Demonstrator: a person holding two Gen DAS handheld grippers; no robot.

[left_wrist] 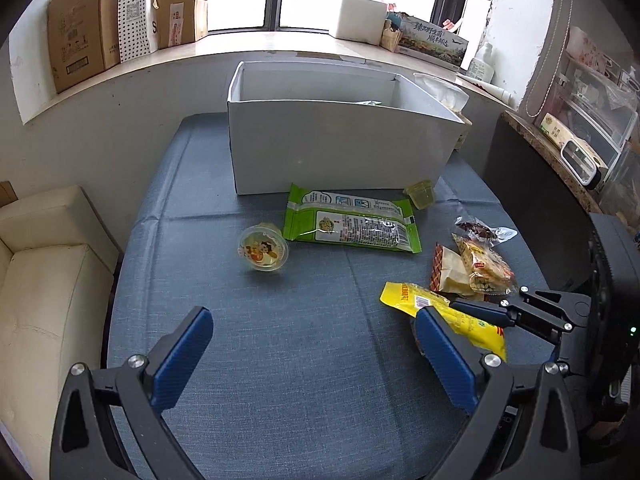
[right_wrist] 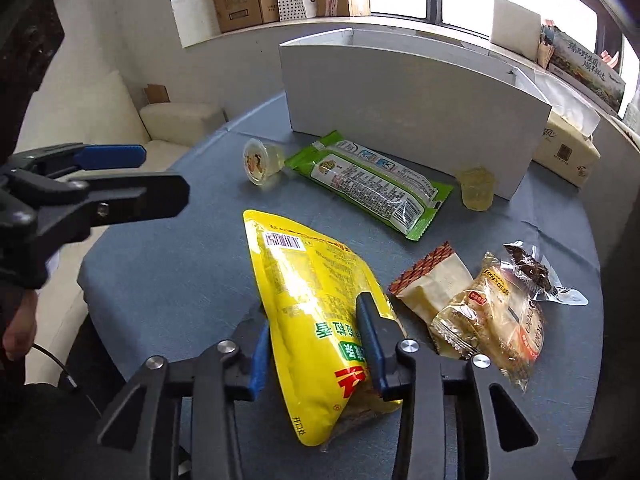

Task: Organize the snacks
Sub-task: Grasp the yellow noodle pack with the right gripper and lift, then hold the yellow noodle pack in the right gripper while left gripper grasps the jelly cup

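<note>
2 jelly cups (right_wrist: 262, 162) (right_wrist: 477, 188) and a green packet (right_wrist: 372, 186) lie before the white box (right_wrist: 408, 108), clear of the right gripper (right_wrist: 316, 344), which angles down, clenched on the yellow bag (right_wrist: 308, 300) nearest the camera. Left gripper (left_wrist: 312, 354) hovers spread, empty. Box contents are hidden.
</note>
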